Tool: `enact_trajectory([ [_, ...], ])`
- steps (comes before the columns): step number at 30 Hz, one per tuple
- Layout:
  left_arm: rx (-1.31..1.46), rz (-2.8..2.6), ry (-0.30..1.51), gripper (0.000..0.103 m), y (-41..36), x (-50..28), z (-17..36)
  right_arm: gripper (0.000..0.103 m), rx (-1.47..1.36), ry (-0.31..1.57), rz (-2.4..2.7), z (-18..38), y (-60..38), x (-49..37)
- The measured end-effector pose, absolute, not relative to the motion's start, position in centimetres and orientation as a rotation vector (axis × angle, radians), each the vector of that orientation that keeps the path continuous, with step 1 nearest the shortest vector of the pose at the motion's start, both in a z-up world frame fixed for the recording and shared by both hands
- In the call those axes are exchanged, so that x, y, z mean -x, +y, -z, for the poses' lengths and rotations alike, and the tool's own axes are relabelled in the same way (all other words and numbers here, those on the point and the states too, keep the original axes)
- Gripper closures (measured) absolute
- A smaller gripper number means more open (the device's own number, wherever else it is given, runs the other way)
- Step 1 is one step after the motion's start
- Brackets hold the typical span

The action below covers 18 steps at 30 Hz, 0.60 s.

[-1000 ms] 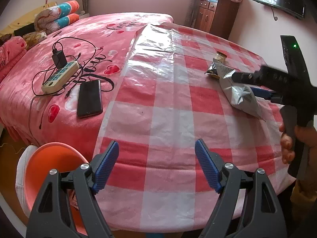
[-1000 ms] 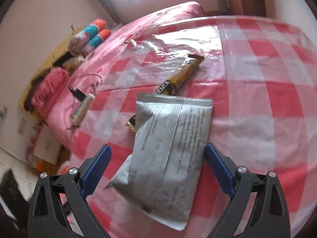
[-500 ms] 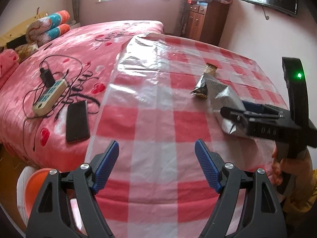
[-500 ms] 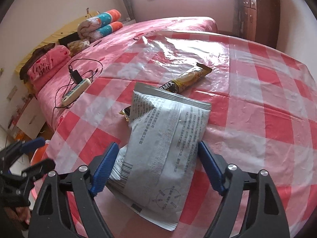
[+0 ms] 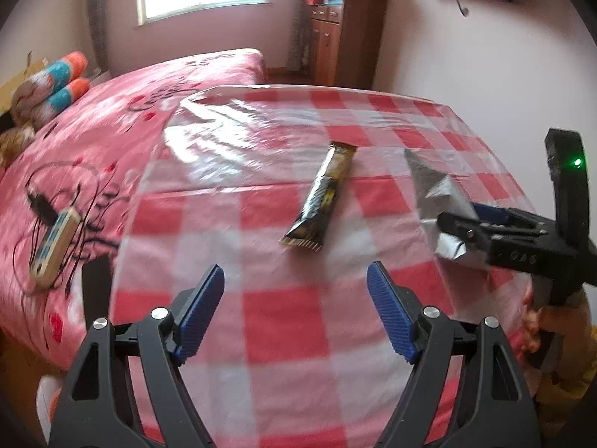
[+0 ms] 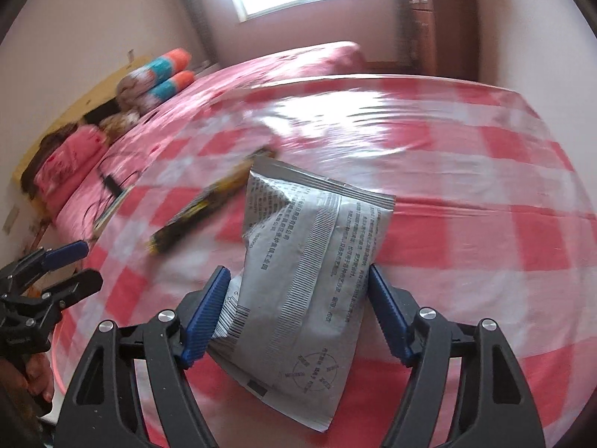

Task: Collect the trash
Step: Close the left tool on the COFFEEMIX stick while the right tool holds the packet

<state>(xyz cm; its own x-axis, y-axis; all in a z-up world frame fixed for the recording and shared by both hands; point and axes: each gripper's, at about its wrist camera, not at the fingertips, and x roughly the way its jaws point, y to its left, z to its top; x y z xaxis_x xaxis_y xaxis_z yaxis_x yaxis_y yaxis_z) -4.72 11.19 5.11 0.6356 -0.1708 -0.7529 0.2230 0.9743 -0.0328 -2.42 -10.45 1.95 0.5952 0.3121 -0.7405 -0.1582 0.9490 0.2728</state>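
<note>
A silver snack bag (image 6: 309,261) sits crumpled between the blue pads of my right gripper (image 6: 298,272), whose jaws are closing and press on both its sides. The left wrist view shows that same bag (image 5: 436,186) in the right gripper (image 5: 459,224) at the right. A gold and black bar wrapper (image 5: 321,201) lies flat on the red checked cloth (image 5: 283,328), beyond my left gripper (image 5: 296,272). The left gripper is open with nothing between its fingers. In the right wrist view the wrapper (image 6: 197,216) is blurred, left of the bag.
On the pink bedspread at the left lie a power strip (image 5: 54,246) with tangled cables and a dark phone (image 5: 96,291). Rolled pillows (image 5: 56,86) sit at the far left. A wooden cabinet (image 5: 343,37) stands against the back wall. A hand (image 5: 537,332) grips the right tool.
The right jaws have narrowed onto the silver bag, which has come off the wrapper. My left gripper has moved right across the cloth, nearer the wrapper, still open.
</note>
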Motion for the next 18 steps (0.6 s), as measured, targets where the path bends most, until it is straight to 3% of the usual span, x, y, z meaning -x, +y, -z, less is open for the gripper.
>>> enact_trajectory([
  [14, -0.156, 0.273, 0.912, 0.024, 6.2, -3.7, -3.3, 0.024, -0.253, 0.892, -0.245, -1.7, -14.4, 1.9],
  [18, -0.168, 0.267, 0.930, 0.034, 5.6, -5.1, -2.8, 0.023, -0.260, 0.892, -0.256, -1.7, -14.5, 1.9],
])
